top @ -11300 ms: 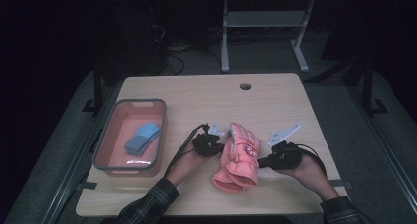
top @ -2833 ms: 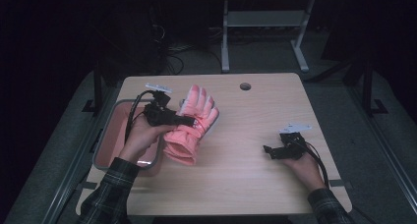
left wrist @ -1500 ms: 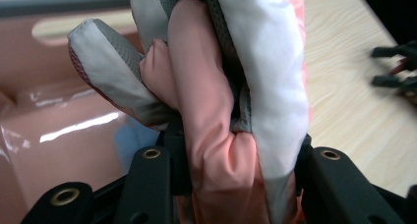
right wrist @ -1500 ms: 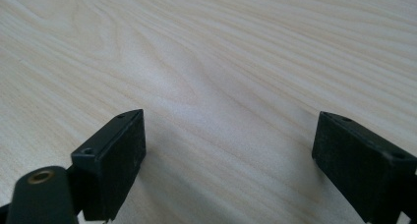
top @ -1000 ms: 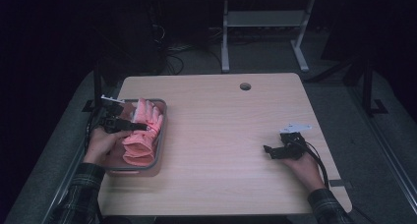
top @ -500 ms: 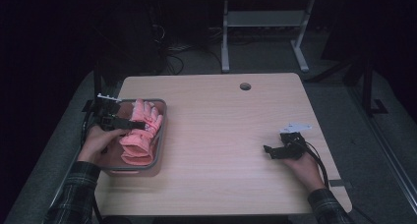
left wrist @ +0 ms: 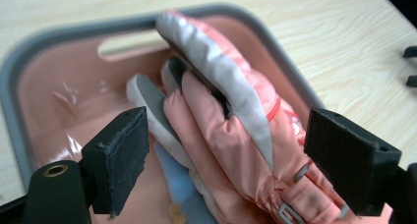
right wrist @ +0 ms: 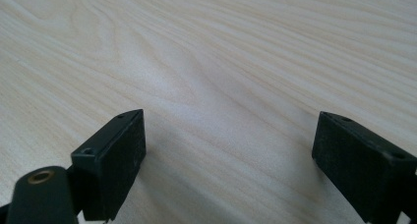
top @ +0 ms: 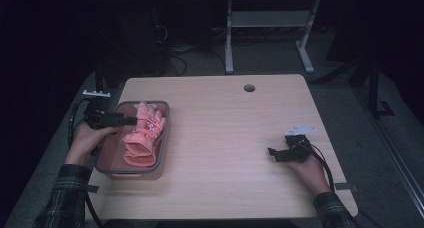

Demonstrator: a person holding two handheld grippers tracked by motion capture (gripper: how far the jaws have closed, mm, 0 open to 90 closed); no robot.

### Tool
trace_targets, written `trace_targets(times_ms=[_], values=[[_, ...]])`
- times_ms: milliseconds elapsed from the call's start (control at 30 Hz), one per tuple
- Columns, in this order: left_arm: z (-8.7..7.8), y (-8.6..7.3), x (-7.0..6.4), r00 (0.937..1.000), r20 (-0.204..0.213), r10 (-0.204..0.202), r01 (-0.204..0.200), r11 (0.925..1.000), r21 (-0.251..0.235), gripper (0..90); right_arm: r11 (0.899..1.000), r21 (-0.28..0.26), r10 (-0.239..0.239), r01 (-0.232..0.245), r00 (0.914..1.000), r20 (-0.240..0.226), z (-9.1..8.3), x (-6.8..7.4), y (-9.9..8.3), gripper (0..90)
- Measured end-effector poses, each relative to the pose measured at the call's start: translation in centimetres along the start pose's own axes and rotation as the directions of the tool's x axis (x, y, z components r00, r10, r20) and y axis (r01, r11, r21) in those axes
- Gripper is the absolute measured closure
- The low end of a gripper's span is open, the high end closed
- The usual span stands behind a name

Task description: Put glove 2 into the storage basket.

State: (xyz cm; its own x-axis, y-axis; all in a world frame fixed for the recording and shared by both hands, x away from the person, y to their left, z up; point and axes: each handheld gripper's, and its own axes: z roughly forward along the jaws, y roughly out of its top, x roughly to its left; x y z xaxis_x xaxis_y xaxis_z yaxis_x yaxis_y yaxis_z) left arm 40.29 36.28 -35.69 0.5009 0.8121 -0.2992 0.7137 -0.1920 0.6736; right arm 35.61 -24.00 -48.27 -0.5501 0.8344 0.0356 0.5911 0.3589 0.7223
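Observation:
Pink padded gloves point(top: 142, 135) with grey palms lie in a pink tray with a grey rim point(top: 163, 138) at the table's left. My left gripper point(top: 131, 120) reaches over the tray's left rim, fingers open. In the left gripper view the gloves point(left wrist: 246, 135) lie between the wide-apart jaws of the left gripper point(left wrist: 231, 130), and neither pad presses on them. Something blue point(left wrist: 172, 184) lies under the gloves. My right gripper point(top: 274, 153) rests open on the table at the right. In its own view the right gripper point(right wrist: 233, 128) holds nothing over the bare wood.
The wooden table point(top: 225, 138) has a round cable hole point(top: 249, 88) near its far edge. A metal stand point(top: 265, 23) and cables are on the dark floor beyond. The tray sits close to the table's left edge.
The left gripper carried the gloves from the table's middle to the tray, set them down and drew back a little to the left. The right gripper has stayed put for the last few seconds.

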Motion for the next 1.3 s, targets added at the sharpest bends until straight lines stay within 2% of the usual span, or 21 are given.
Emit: trace_targets(times_ms=[233, 467, 667, 967, 1133, 1267, 1300], values=[[-0.7, 1.2, -1.9, 0.9978, 0.010, 0.066, -0.066, 0.9966, -0.049, 16.8, 1.000, 0.001, 0.006, -0.006, 1.0000, 0.002, 0.0, 0.0, 0.0, 12.2], [-0.3, 2.4, -4.5, 0.9898, 0.039, 0.137, -0.134, 0.9882, -0.074, 16.9, 1.000, 0.000, 0.005, -0.005, 1.0000, 0.003, 0.0, 0.0, 0.0, 12.2], [0.7, 2.9, -7.2, 0.9795, 0.064, 0.191, -0.186, 0.9791, -0.083, 16.9, 1.000, 0.000, 0.004, -0.004, 1.0000, 0.003, 0.0, 0.0, 0.0, 12.1], [2.3, 3.5, -11.6, 0.9603, 0.091, 0.264, -0.255, 0.9624, -0.093, 16.9, 1.000, 0.000, 0.004, -0.004, 1.0000, 0.002, 0.0, 0.0, 0.0, 12.2], [3.8, 3.3, -14.1, 0.9500, 0.111, 0.292, -0.283, 0.9551, -0.088, 16.9, 1.000, 0.000, 0.005, -0.005, 1.0000, 0.003, 0.0, 0.0, 0.0, 12.2], [5.0, 2.8, -15.4, 0.9405, 0.125, 0.316, -0.308, 0.9481, -0.080, 16.9, 1.000, 0.000, 0.005, -0.005, 1.0000, 0.003, 0.0, 0.0, 0.0, 12.2], [5.4, 2.7, -15.7, 0.9399, 0.132, 0.315, -0.307, 0.9486, -0.077, 16.9, 1.000, 0.000, 0.005, -0.005, 1.0000, 0.003, 0.0, 0.0, 0.0, 12.2]])
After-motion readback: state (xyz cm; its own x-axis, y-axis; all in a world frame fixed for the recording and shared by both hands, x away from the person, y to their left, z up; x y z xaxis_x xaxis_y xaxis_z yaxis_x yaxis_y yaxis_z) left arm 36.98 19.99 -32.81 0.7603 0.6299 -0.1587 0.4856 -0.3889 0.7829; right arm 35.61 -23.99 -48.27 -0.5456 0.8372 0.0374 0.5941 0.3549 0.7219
